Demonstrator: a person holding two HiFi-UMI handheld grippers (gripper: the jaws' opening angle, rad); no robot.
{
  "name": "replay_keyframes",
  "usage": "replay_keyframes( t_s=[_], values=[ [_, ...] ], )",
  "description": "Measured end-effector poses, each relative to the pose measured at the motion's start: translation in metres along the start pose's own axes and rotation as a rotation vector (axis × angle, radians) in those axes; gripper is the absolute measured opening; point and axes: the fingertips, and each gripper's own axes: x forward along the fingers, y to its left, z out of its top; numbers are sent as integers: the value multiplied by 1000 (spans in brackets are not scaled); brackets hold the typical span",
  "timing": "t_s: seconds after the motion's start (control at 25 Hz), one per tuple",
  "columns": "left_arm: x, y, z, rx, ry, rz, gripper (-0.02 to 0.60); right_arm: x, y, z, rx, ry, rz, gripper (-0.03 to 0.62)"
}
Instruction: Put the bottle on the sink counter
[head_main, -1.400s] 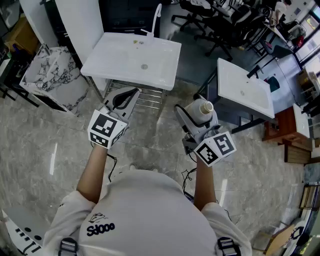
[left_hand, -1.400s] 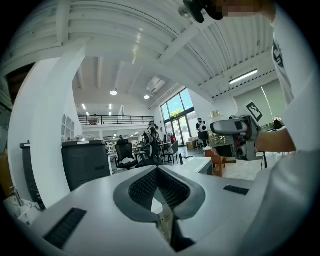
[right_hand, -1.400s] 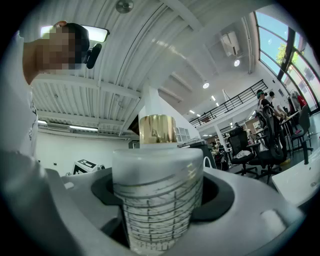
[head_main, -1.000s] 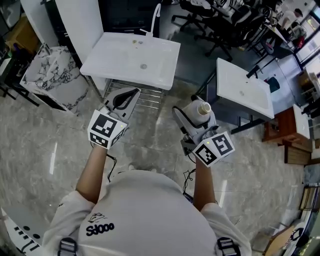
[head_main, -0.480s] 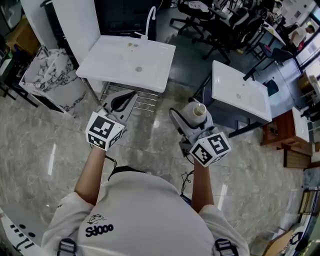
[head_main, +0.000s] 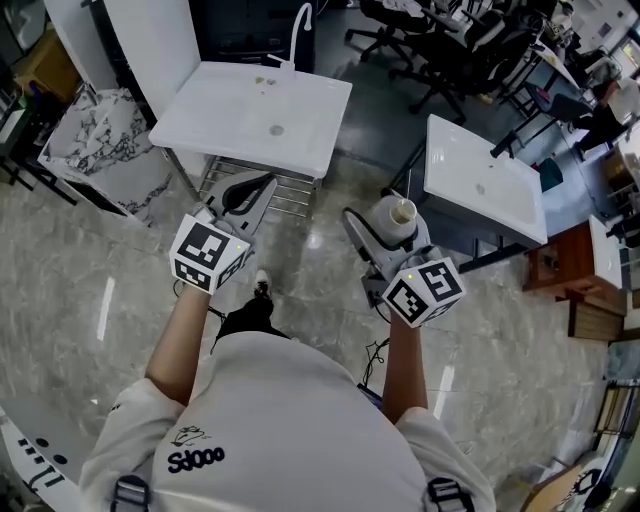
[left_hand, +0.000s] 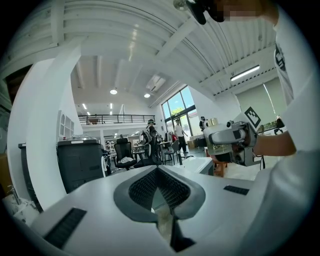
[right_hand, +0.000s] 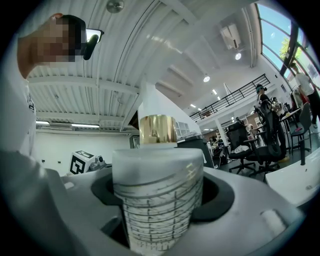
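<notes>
A frosted white bottle (head_main: 393, 220) with a gold cap stands upright between the jaws of my right gripper (head_main: 388, 236), which is shut on it. In the right gripper view the bottle (right_hand: 157, 195) fills the middle, with black grid lines on its body and the pads tight on both sides. My left gripper (head_main: 258, 188) is held level beside it, its jaws shut together with nothing in them (left_hand: 159, 172). A white sink counter (head_main: 215, 110) with a tap lies just ahead of the left gripper, at a lower level.
A second white sink counter (head_main: 510, 205) stands to the right of the bottle. A marble-patterned box (head_main: 85, 145) sits at the left and a metal rack (head_main: 290, 195) under the first sink. Office chairs (head_main: 450, 50) crowd the back. The floor is grey marble.
Both grippers have stayed side by side with the bottle still held. The view has shifted a little, and a foot now shows below the left gripper.
</notes>
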Motion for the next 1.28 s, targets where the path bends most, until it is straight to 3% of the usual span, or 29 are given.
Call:
replay_keyframes(
  t_s=[0.28,0.84,1.28],
  values=[
    [31,26,-7,-10,-13,5,5,26,-29,-5,-6,13,-11,353],
    [139,149,-17,-2,-13,2,5,151,-117,8,13,-20,-47,352],
    [201,217,-23,-11,-4,-16,5,223,-170,14,-1,-16,-83,353]
  ],
)
